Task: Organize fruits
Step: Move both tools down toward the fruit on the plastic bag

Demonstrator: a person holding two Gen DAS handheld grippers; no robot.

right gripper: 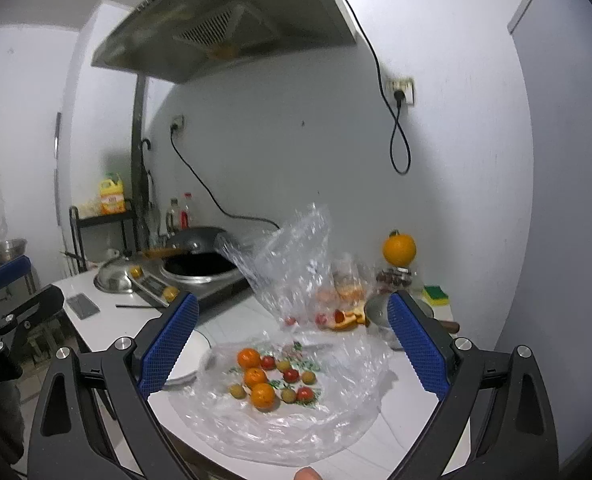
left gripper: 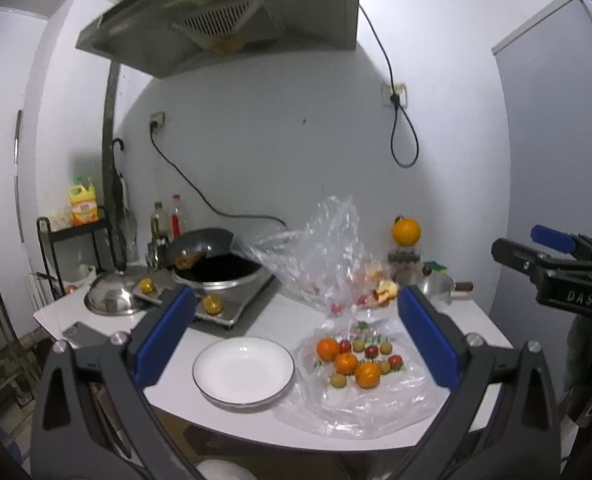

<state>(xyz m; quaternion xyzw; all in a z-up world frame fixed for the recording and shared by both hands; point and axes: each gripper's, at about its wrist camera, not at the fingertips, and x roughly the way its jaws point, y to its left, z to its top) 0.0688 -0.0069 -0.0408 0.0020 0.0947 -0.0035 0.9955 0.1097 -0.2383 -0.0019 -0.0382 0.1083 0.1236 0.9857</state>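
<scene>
Both your left tool [left gripper: 292, 332] and right tool [right gripper: 292, 344] gape wide, empty, above the counter [left gripper: 484, 332]; mandarins [right gripper: 255, 376] lie on plastic [right gripper: 348, 412] at 3 o'clock of the white plate [left gripper: 243, 372].

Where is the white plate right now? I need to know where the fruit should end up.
The white plate sits empty near the counter's front edge, just left of the clear plastic bag holding the fruit; in the right wrist view only its rim peeks past the gripper's left finger.

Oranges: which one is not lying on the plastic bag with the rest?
The orange on the jar by the back wall; the three small oranges lie on the flat bag beside the white plate.
</scene>
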